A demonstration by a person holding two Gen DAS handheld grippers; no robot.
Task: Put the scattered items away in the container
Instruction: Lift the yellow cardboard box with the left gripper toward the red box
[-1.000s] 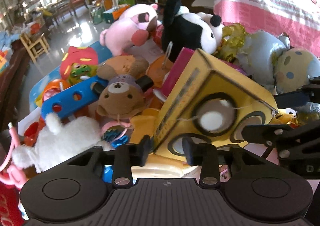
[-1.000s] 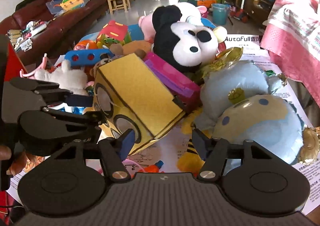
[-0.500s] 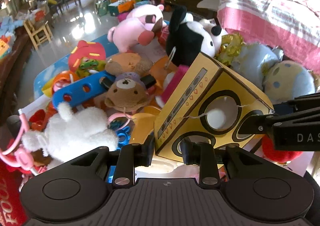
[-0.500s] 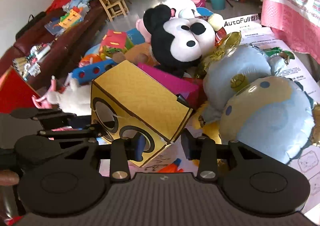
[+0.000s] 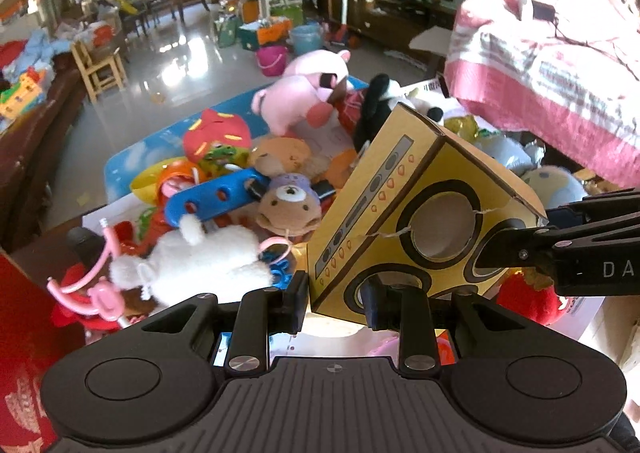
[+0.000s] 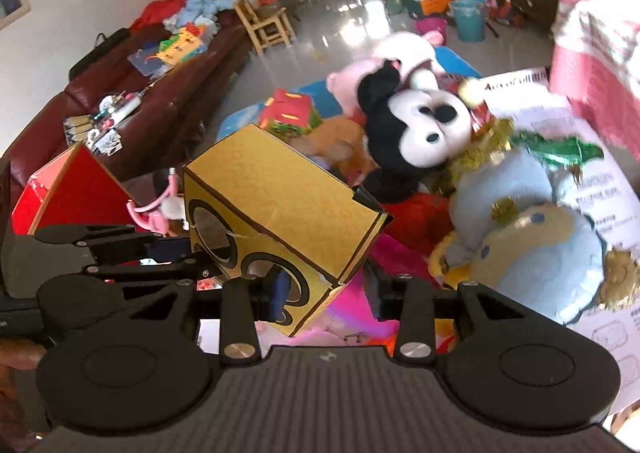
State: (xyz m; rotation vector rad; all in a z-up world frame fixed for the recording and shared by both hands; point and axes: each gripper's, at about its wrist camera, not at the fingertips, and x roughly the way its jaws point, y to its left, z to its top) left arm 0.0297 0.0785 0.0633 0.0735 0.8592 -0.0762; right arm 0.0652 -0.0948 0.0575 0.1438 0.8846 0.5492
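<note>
Left gripper [image 5: 336,303] clamped on the lower corner of the yellow cardboard box [image 5: 416,209] — right gripper [image 6: 322,293] closed on its opposite corner. Box tilted, held above the toy pile (stuffed mouse [image 6: 416,129] behind).

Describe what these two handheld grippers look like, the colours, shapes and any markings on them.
Both the left gripper and the right gripper are matte black. Each has a ribbed central plate flanked by two round discs, and two flat link arms fastened with silver screws that carry short, blocky fingers. In the left wrist view, the right gripper's side shows white letters "DA", cut off at the frame edge. No cables or sleeves are visible.
</note>
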